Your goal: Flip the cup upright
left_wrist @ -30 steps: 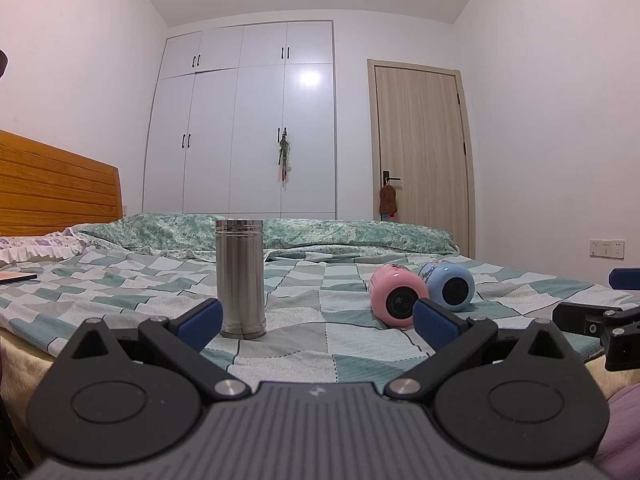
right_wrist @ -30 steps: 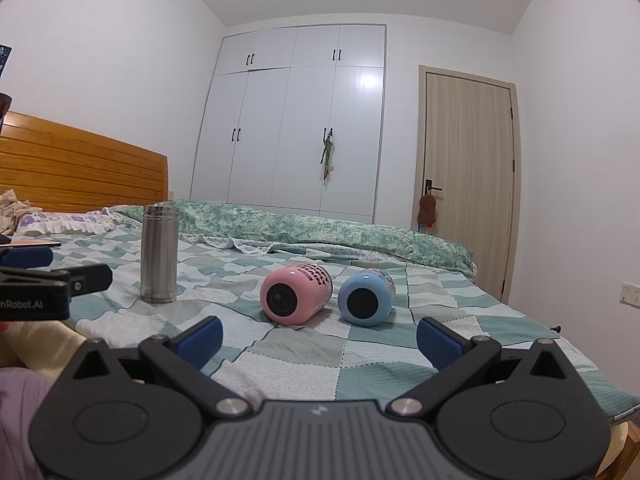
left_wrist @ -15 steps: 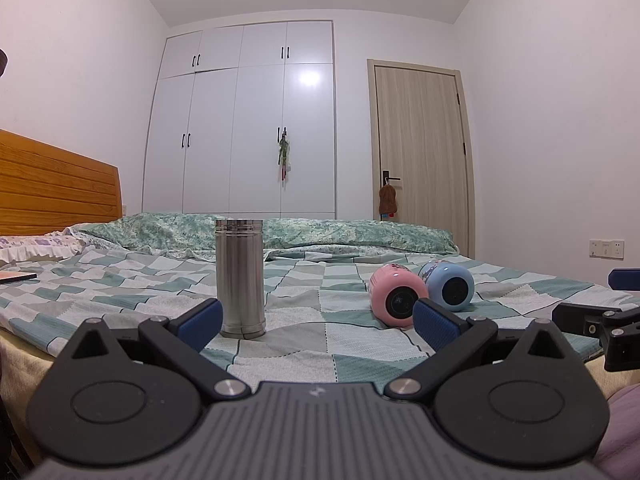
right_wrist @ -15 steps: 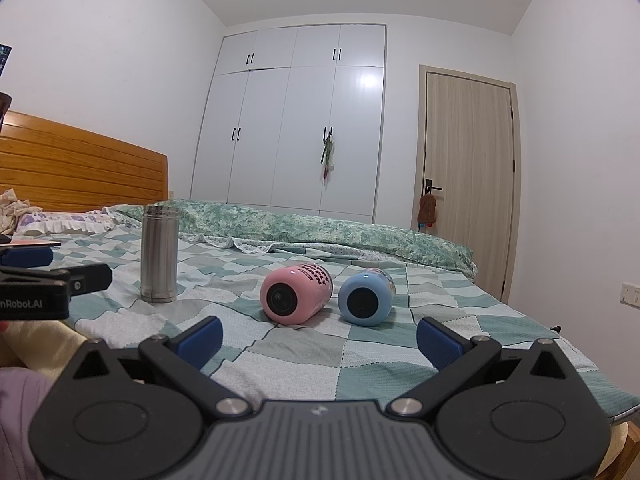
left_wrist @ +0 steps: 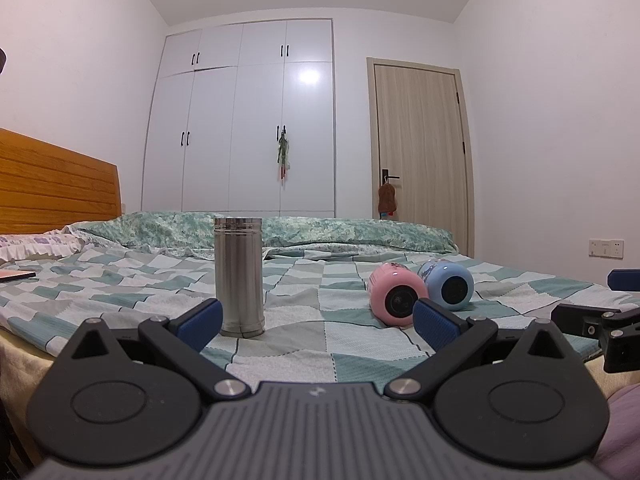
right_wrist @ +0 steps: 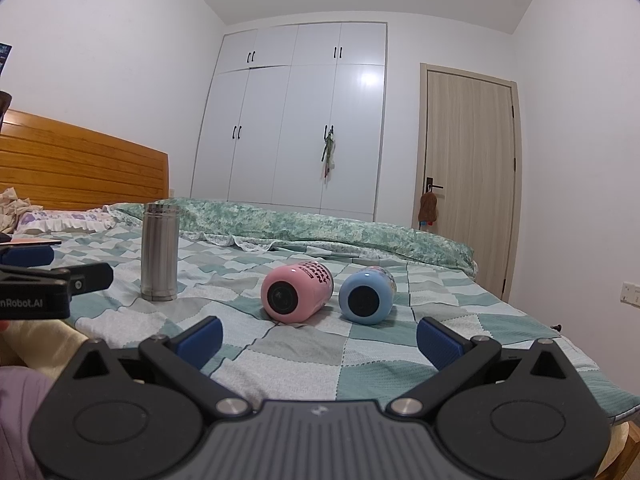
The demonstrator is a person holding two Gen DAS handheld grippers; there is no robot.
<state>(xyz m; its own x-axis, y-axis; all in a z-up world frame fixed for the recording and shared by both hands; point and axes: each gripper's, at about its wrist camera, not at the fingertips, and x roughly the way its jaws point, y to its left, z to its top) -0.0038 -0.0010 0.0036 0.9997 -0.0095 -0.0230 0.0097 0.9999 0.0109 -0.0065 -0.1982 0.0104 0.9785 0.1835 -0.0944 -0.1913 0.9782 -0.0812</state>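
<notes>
Two cups [right_wrist: 297, 297] (lettering perhaps) face right-wrist view.

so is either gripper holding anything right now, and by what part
Nothing is held. The left gripper and right gripper are both open, short of the cups on the bed.

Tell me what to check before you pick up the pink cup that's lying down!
1. Pink cup lies on its side on the bed, needs flipping: ok as target.
2. Right tool is open and empty: ok.
3. Left tool is open and empty: ok.
4. Room around the pink cup: the blue cup lies close beside it on the right, so a finger may bump it: not ok.
5. Steel cup stands upright, well off to the left: ok.
6. Whether the soft quilt lets a cup stand steady: cannot tell.
</notes>
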